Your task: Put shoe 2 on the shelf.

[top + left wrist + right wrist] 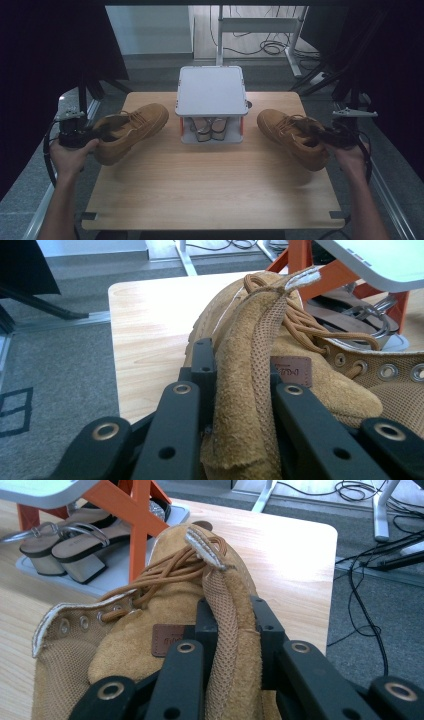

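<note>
**Two boots up, thin grips**

While each tool is clamped on the heel collar of a tan boot, the grip is narrow and that is the weak point. The left tool (235, 405) pinches the back wall of the left boot (131, 131), its jaws pressed on either side of the suede and mesh; the right tool (232, 645) does the same on the right boot (295, 137). Seen from the high view, both boots hang toe-forward over the counter (210, 195), one on each side of the rack (212, 105), whose lower shelf already holds a pair of sandals (206, 131).

Judging from this, the boots are headed for the rack's white top (212, 90). Risks follow from the hold: soft collar material can fold or slide out between the jaws, and a heavy sole hanging from one edge will likely swing and tip the toe down. A drooping toe could catch the top's edge or an orange post (139, 535) and shove the light rack, disturbing the sandals. With both boots coming in together, toes may also collide above the top, leaving one overhanging the edge.
</note>
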`<state>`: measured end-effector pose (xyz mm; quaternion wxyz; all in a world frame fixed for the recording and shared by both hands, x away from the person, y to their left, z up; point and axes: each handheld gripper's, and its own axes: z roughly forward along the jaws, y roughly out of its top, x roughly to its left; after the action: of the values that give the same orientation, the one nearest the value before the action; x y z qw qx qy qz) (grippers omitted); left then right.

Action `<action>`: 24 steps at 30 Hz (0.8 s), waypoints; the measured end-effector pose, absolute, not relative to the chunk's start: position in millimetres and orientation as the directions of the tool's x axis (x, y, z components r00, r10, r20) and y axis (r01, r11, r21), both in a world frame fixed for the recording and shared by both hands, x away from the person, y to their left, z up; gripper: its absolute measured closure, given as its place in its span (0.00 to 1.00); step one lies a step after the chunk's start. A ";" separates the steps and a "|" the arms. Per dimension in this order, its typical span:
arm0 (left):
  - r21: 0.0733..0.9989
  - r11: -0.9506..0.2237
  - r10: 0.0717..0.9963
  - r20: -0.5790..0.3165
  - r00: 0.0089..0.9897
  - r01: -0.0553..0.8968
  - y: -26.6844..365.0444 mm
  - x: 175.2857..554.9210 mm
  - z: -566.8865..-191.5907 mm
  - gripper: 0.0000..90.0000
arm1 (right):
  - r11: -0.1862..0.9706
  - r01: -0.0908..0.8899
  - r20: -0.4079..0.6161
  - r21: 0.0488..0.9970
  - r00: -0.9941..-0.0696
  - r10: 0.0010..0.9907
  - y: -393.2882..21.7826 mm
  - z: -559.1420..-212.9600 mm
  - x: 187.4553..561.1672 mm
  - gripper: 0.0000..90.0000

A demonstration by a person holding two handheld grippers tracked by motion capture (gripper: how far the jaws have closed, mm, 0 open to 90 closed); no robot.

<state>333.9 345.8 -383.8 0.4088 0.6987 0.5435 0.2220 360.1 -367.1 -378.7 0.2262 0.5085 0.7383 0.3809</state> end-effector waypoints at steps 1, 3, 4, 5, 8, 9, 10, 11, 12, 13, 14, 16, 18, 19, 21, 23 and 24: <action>0.813 -0.072 0.941 -0.137 0.310 0.578 345.8 334.2 -383.5 0.88 | 0.190 0.575 0.053 0.796 -0.379 0.924 -367.0 -378.3 359.9 0.87; 0.813 -0.071 0.940 -0.139 0.312 0.577 345.9 335.4 -383.1 0.88 | 0.183 0.570 0.057 0.801 -0.376 0.925 -366.8 -378.0 359.8 0.87; 0.816 -0.067 0.939 -0.143 0.312 0.574 345.9 336.1 -383.3 0.88 | 0.183 0.570 0.055 0.801 -0.375 0.926 -367.0 -377.8 359.7 0.87; 0.816 -0.067 0.940 -0.142 0.311 0.574 345.8 336.3 -383.3 0.88 | 0.172 0.569 0.062 0.804 -0.369 0.928 -367.3 -377.7 359.6 0.87; 0.819 -0.059 0.943 -0.142 0.302 0.571 345.4 337.0 -383.1 0.88 | 0.161 0.570 0.071 0.806 -0.363 0.929 -367.8 -377.0 358.7 0.87; 0.819 -0.059 0.943 -0.142 0.301 0.570 345.4 337.1 -382.9 0.88 | 0.156 0.567 0.072 0.809 -0.360 0.930 -368.1 -376.6 358.4 0.87; 0.821 -0.058 0.944 -0.141 0.299 0.568 345.4 337.1 -382.5 0.88 | 0.151 0.564 0.075 0.812 -0.358 0.931 -368.1 -376.4 358.3 0.87; 0.824 -0.055 0.945 -0.140 0.297 0.565 345.4 336.9 -382.0 0.88 | 0.150 0.561 0.075 0.814 -0.358 0.931 -368.5 -375.9 358.0 0.87; 0.826 -0.053 0.945 -0.141 0.297 0.561 345.7 336.8 -381.4 0.88 | 0.143 0.556 0.078 0.819 -0.353 0.932 -368.5 -375.3 357.6 0.87; 0.827 -0.050 0.945 -0.143 0.296 0.560 346.1 336.6 -380.7 0.88 | 0.139 0.553 0.078 0.822 -0.351 0.933 -368.7 -374.6 357.1 0.87; 0.830 -0.046 0.945 -0.144 0.293 0.556 347.1 336.1 -378.9 0.88 | 0.136 0.548 0.079 0.825 -0.351 0.933 -369.1 -374.0 356.7 0.87; 0.836 -0.040 0.946 -0.146 0.291 0.548 348.3 335.3 -376.1 0.88 | 0.118 0.537 0.087 0.835 -0.341 0.936 -370.2 -371.4 355.2 0.87; 0.838 -0.033 0.945 -0.150 0.289 0.544 349.6 334.9 -373.4 0.88 | 0.110 0.533 0.093 0.839 -0.339 0.936 -371.3 -369.9 354.7 0.87; 0.838 -0.029 0.945 -0.154 0.288 0.544 350.3 334.9 -372.1 0.88 | 0.100 0.528 0.098 0.844 -0.333 0.938 -371.9 -368.5 354.1 0.87; 0.838 -0.021 0.945 -0.161 0.284 0.545 351.7 334.9 -368.5 0.88 | 0.091 0.518 0.101 0.851 -0.330 0.939 -372.2 -366.0 352.8 0.87; 0.841 -0.019 0.946 -0.160 0.282 0.541 352.0 335.2 -365.1 0.87 | 0.085 0.510 0.102 0.856 -0.328 0.939 -371.9 -363.1 351.6 0.87; 0.842 -0.017 0.946 -0.161 0.281 0.539 352.0 335.4 -364.1 0.87 | 0.081 0.507 0.104 0.858 -0.326 0.939 -372.1 -361.8 351.1 0.87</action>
<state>335.4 352.0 -364.1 0.4329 0.6731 0.5514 0.2354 351.1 -372.1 -361.8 0.2509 0.5233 0.6911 0.4308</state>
